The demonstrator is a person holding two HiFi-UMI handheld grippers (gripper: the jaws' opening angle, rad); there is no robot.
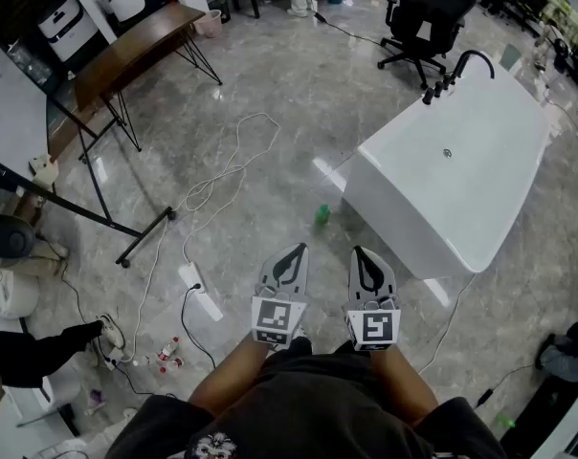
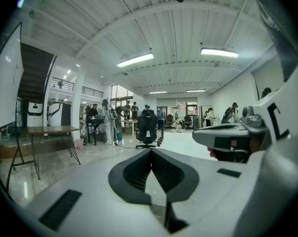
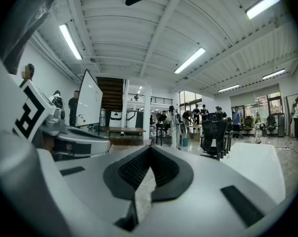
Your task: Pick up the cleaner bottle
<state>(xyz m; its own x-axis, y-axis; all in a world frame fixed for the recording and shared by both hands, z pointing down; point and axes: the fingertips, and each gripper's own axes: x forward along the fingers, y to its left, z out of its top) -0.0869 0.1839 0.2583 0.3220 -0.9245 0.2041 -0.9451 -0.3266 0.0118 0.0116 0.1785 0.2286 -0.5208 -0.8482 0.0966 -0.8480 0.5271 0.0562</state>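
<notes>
A small green cleaner bottle stands on the grey floor just left of the white bathtub, ahead of both grippers. My left gripper and right gripper are held side by side close to my body, pointing roughly level toward the bottle. Both are shut with nothing between the jaws. In the left gripper view the jaw tips meet, and in the right gripper view the tips meet too. The bottle does not show in either gripper view.
A white power strip with cables lies on the floor at the left. A wooden folding table and a black stand are further left. A black office chair stands beyond the tub. People stand far off.
</notes>
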